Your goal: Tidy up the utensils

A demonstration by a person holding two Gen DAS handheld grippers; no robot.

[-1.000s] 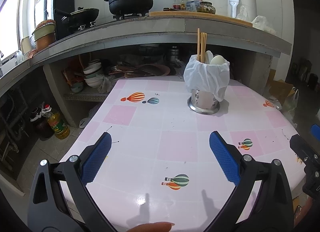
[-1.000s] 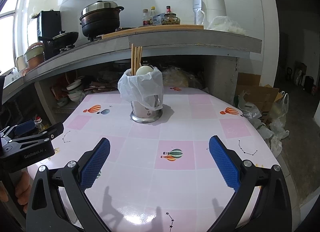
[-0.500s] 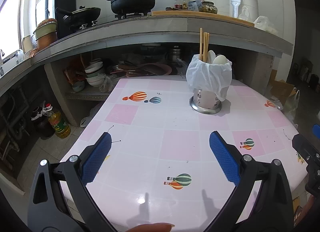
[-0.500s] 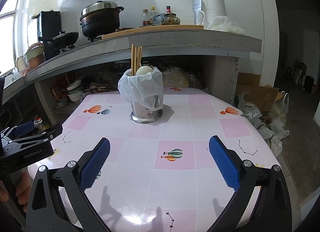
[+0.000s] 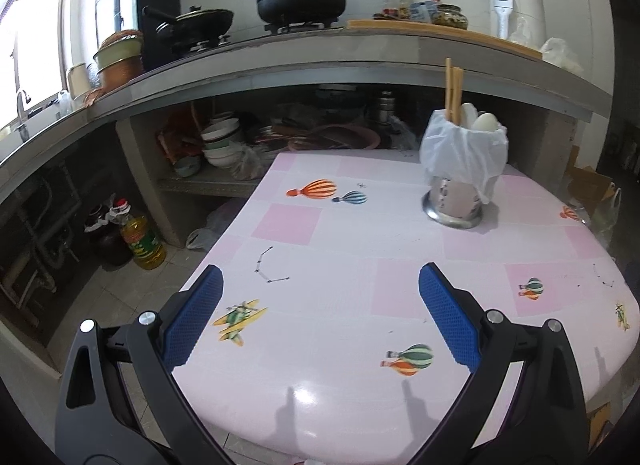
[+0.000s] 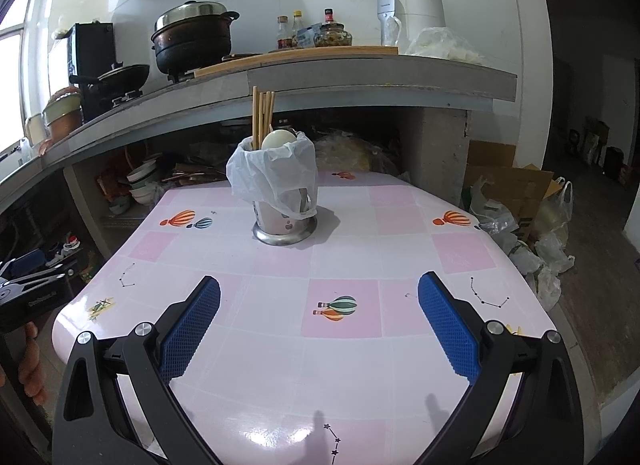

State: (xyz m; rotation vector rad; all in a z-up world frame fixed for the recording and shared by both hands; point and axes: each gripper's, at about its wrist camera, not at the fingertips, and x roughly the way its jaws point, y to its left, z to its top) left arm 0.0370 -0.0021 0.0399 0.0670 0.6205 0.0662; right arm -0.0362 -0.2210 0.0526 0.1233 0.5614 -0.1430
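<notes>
A steel utensil holder [image 5: 460, 189] lined with a white plastic bag stands on the far part of the pink table [image 5: 340, 265]. Wooden chopsticks [image 5: 453, 89] and white spoons [image 5: 484, 121] stand in it. It also shows in the right wrist view [image 6: 282, 209], with the chopsticks [image 6: 262, 117] and a white spoon [image 6: 278, 141]. My left gripper [image 5: 320, 321] is open and empty over the table's near left edge. My right gripper [image 6: 319, 325] is open and empty over the near edge. The left gripper's body [image 6: 28, 289] shows at the left of the right wrist view.
A concrete counter [image 6: 320, 73] runs behind the table with a black pot [image 6: 194, 41], a wok [image 5: 192, 21], bottles [image 6: 292, 29] and a white appliance [image 6: 412, 5]. Bowls [image 5: 220, 145] sit on the shelf below. An oil bottle [image 5: 140, 237] stands on the floor left. Bags and boxes [image 6: 520, 201] lie right.
My left gripper has shifted left, so the holder now sits further right in its view and the right gripper has left it. The right gripper has hardly moved.
</notes>
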